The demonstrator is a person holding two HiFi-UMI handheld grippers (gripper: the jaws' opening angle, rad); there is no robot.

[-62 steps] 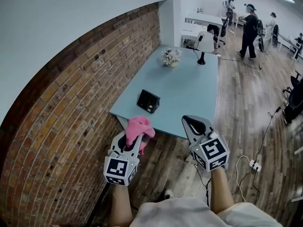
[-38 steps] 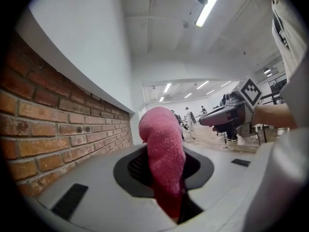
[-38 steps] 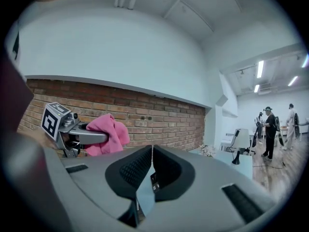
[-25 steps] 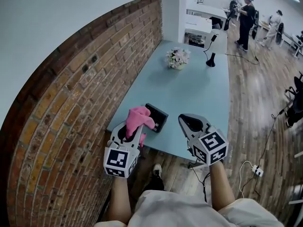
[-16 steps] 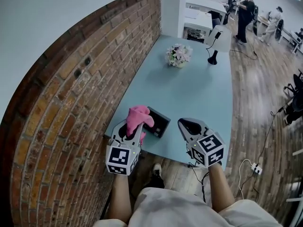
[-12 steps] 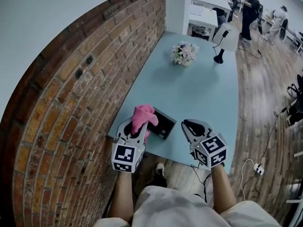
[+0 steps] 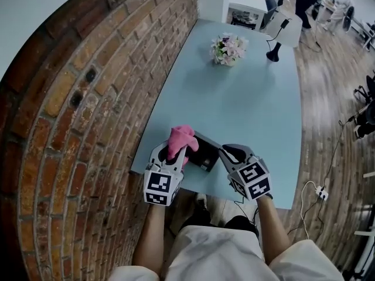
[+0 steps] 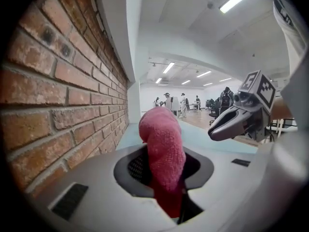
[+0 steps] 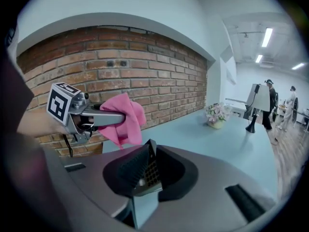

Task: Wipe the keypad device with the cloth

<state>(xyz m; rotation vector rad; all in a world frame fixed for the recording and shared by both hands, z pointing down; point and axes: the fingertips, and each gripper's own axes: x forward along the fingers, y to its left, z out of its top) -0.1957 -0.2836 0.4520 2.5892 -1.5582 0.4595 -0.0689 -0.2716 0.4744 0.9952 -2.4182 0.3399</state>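
Observation:
A black keypad device [image 7: 204, 151] lies near the front left corner of the light blue table [image 7: 246, 107]. My left gripper [image 7: 176, 151] is shut on a pink cloth [image 7: 180, 137], which bulges up out of the jaws just left of the device. The same cloth [image 8: 162, 149] fills the jaws in the left gripper view. My right gripper [image 7: 226, 151] hovers at the device's right end, shut with nothing in it. In the right gripper view the left gripper [image 9: 94, 116] and its cloth [image 9: 125, 117] show at the left. Neither gripper view shows the device.
A brick wall [image 7: 88, 98] runs along the table's left side. A small pot of flowers [image 7: 229, 49] and a black desk lamp [image 7: 275, 47] stand at the table's far end. People [image 7: 343, 4] stand far off on the wooden floor [image 7: 334, 133].
Both grippers have moved forward from in front of the table's near edge to either side of the keypad device. The left stays shut on the cloth, the right stays shut.

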